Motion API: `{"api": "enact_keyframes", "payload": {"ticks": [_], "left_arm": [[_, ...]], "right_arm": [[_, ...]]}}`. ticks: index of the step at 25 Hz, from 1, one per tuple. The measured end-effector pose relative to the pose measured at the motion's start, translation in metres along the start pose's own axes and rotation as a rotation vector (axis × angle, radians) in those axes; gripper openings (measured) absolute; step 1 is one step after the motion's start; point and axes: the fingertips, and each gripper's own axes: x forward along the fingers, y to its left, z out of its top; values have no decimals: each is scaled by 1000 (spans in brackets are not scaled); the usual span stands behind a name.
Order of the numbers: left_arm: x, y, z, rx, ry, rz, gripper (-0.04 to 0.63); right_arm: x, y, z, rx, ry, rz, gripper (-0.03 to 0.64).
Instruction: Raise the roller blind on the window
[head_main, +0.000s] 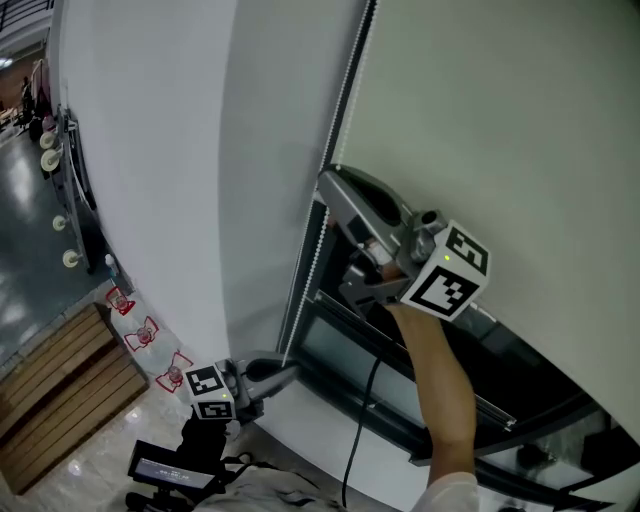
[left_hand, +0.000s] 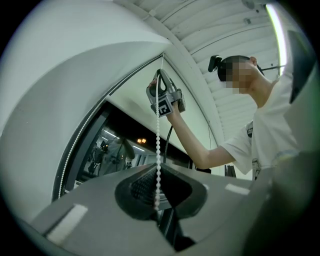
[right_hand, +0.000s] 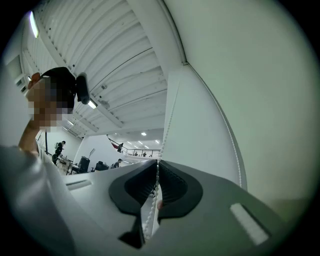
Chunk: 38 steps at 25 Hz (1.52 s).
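A white bead chain (head_main: 318, 245) hangs along the left edge of the pale roller blind (head_main: 500, 120). My right gripper (head_main: 327, 182) is up at that edge, shut on the chain; in the right gripper view the beads (right_hand: 167, 120) run down between the closed jaws of the gripper (right_hand: 156, 170). Lower down, my left gripper (head_main: 290, 372) is shut on the same chain. In the left gripper view the chain (left_hand: 158, 145) stretches straight from the right gripper (left_hand: 161, 80) above into the left gripper (left_hand: 157, 200). Dark window glass (head_main: 400, 370) shows below the blind's hem.
A white wall pillar (head_main: 170, 150) stands left of the window. A wooden slatted platform (head_main: 60, 390) lies on the floor at the lower left. A black cable (head_main: 358, 430) hangs below my right arm (head_main: 440, 380). A black device (head_main: 170, 466) sits at the bottom edge.
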Motion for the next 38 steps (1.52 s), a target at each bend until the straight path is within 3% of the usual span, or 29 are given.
{"api": "enact_keyframes", "payload": {"ticks": [8,19,33,38], "left_arm": [[5,-3,-3,-5,20,-19,-2],[4,-11,-11,-18,63,-48,-2],[-1,-19,-31,-52,129,-45,-2],[-2,-18,-34,-63,135,-41,-2]], "right_arm": [[-24,11,-57,25,49,-36,14],[-59,36,-171,125,175,-96,14],[-94,64,-239,238,252,-120,14],[-98,65,-245,225,284,-122,14]]}}
